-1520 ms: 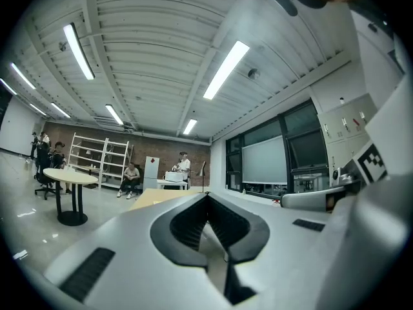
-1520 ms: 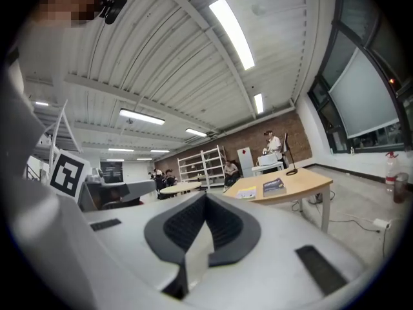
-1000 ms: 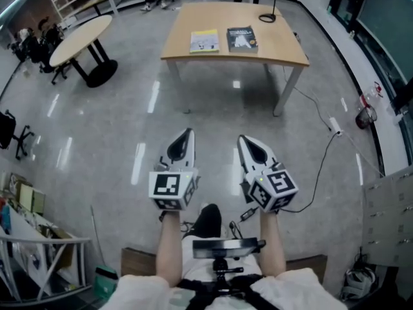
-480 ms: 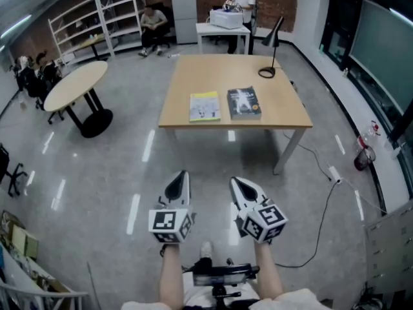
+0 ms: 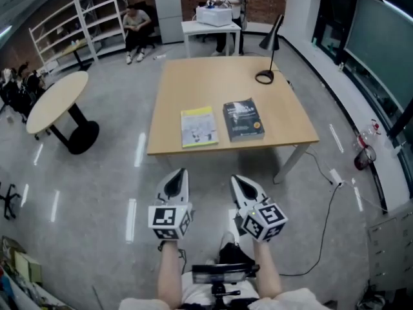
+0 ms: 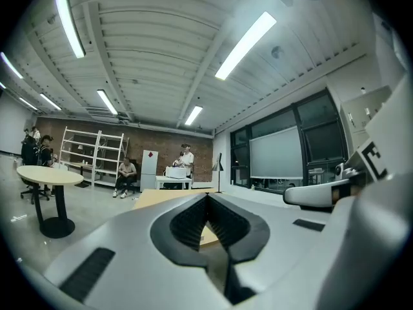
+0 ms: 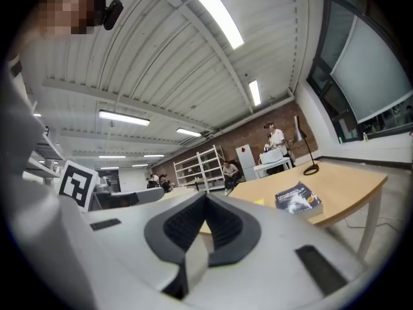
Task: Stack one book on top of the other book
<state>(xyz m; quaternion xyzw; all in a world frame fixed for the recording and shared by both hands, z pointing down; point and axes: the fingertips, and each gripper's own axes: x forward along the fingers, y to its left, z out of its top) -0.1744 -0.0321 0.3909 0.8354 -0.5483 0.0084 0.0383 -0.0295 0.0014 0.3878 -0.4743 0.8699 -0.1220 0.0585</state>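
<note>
We hold the left gripper [image 5: 177, 178] and right gripper [image 5: 242, 185] level, both jaws fully closed with nothing in them. Ahead on the worktop [image 5: 193, 76]: yellow book [image 5: 199, 126] beyond the left jaws, dark book [image 5: 242, 119] beyond the right jaws, side by side, unstacked.

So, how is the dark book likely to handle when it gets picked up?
The dark book lies flat on the table, so it should not roll or tip. It shows thickness in the right gripper view, so probably fairly stiff and somewhat heavy. Gripped by one edge, its pages may sag or fan open.
</note>
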